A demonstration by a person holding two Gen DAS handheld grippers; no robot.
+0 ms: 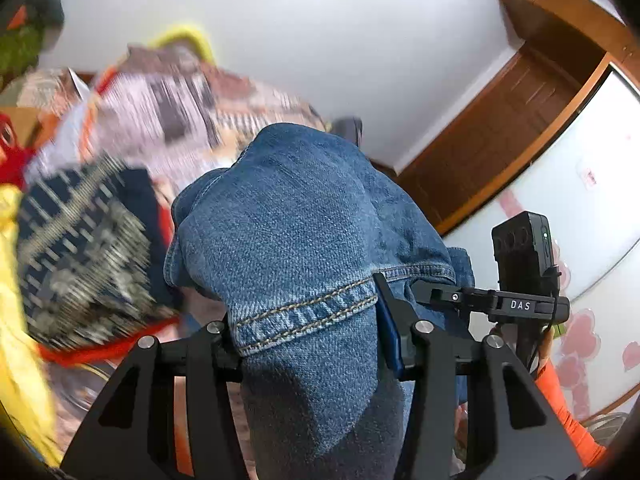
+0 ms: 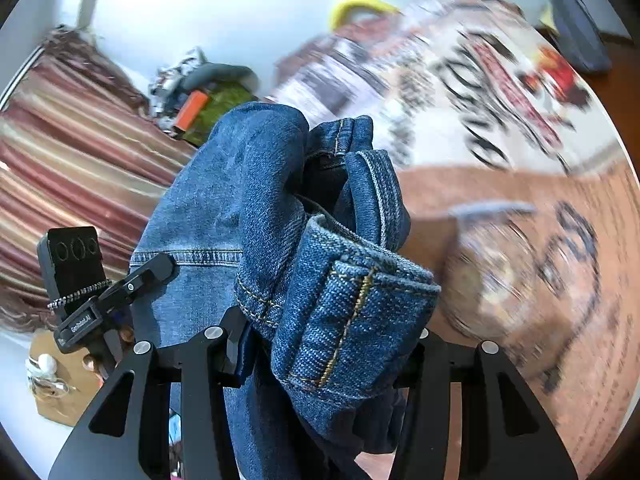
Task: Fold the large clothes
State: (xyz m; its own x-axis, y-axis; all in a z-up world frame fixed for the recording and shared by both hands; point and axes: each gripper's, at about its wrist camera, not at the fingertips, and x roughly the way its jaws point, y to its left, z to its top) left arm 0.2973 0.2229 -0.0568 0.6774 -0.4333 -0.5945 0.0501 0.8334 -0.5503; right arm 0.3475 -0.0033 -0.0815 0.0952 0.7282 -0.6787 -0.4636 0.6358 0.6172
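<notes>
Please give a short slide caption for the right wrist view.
Right gripper clamped on bunched blue jeans, lifted before blurred patterned bedding.

Home bedroom, wooden door [image 1: 508, 120], striped curtain [image 2: 60, 152]

Blue denim jeans [image 1: 304, 240] — bunched, aloft
</notes>
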